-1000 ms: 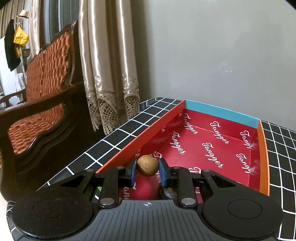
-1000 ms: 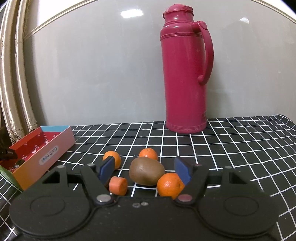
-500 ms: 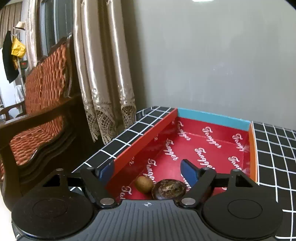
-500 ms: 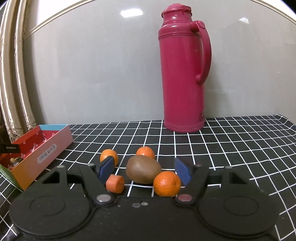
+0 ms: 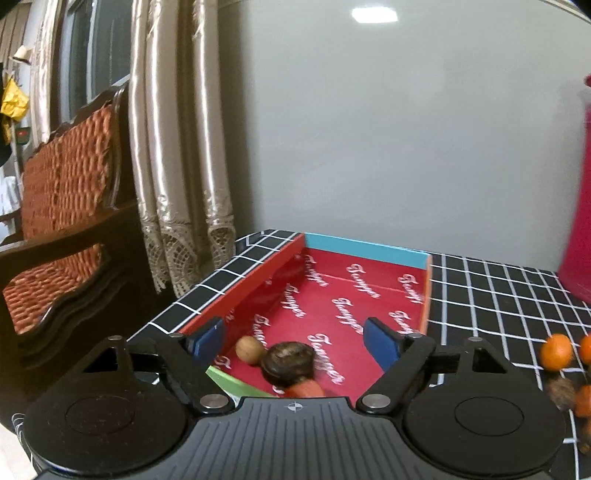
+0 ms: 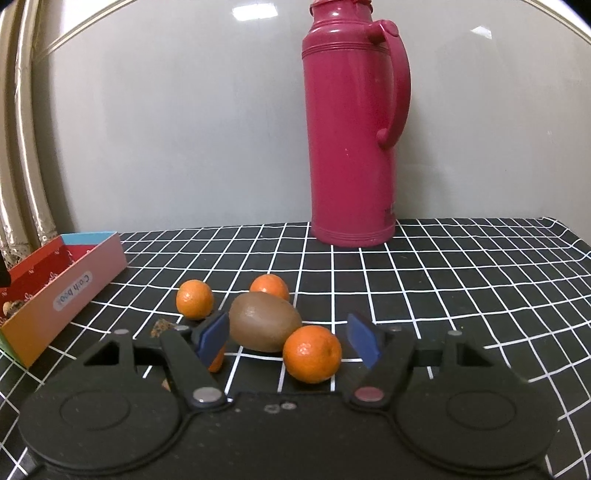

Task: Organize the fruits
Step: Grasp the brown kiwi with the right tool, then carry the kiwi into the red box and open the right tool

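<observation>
L gripper spread wide, holding nothing, above near end of box; tan fruit and dark one inside, touching. R gripper also agape, empty, around kiwi and orange. Possibly two more oranges behind. Flask at back.

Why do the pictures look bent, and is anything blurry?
Left wrist view: fisheye lens bows the curtain; oranges at the right edge smear, a lamp glares on the wall. Right wrist view: sharper, thermos crisp, grid cloth curves.
</observation>
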Demonstrator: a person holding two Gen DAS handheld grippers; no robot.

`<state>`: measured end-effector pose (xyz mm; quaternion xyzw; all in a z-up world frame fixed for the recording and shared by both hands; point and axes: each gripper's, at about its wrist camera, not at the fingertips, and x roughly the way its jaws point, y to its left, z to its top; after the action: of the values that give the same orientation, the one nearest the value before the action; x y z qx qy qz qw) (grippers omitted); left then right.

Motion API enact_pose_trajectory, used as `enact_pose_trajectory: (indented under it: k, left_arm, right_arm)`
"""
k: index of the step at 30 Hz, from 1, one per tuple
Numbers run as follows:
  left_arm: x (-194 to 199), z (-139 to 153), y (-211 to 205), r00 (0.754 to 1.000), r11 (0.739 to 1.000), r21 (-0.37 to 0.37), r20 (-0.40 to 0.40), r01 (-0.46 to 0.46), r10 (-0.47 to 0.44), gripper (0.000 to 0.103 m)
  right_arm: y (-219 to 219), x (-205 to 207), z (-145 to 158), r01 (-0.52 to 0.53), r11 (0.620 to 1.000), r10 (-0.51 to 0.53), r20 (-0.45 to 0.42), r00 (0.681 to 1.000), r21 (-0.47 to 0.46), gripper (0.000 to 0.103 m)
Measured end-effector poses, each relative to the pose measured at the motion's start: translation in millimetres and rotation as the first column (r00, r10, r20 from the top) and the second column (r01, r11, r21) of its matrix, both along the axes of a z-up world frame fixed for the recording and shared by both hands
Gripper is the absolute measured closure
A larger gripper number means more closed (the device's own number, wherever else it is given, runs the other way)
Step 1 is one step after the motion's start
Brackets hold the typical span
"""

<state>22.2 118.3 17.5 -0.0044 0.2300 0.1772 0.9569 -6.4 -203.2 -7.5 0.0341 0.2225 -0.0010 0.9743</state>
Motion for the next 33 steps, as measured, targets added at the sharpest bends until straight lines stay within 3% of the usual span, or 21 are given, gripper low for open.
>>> enact_pose_trajectory:
  k: [8, 13, 19, 27, 29, 33]
  left_arm:
    - [-13, -3, -14, 0.999, 0.999, -0.008, -0.009, 0.046, -0.046, 0.021]
    - [-15, -7, -20, 0.998, 0.998, 0.001, -0.011, 0.07, -0.07, 0.021]
    - [-15, -9, -20, 0.996, 0.996, 0.0, -0.017, 0.086, -0.086, 0.021]
    - [-13, -8, -10, 0.998, 0.998, -0.014, -0.011, 0.065, -0.065, 0.021]
    - [-14, -7, -8, 0.998, 0.998, -0.018, -0.009, 0.059, -0.059, 0.021]
    - [-14, -8, -5, 0.999, 0.999, -0.015, -0.008, 0.048, -0.048, 0.021]
  right_arm:
    - [16, 17, 3, -0.05, 0.999, 0.05, 0.004, 0.999, -0.01, 0.033]
    - [35, 41, 1, -0.056, 0.992, 0.055, -0.007, 0.998, -0.116, 0.033]
    - [41, 62, -10, -0.074, 0.992, 0.068, -0.065, 0.996, -0.106, 0.034]
    - [36, 79, -23, -0.028, 0.993, 0.01, -0.153, 0.988, -0.114, 0.035]
    - [40, 78, -25, -0.029, 0.989, 0.007, -0.148, 0.989, -0.143, 0.039]
    - [36, 75, -26, -0.022, 0.994, 0.008, -0.132, 0.991, -0.107, 0.042]
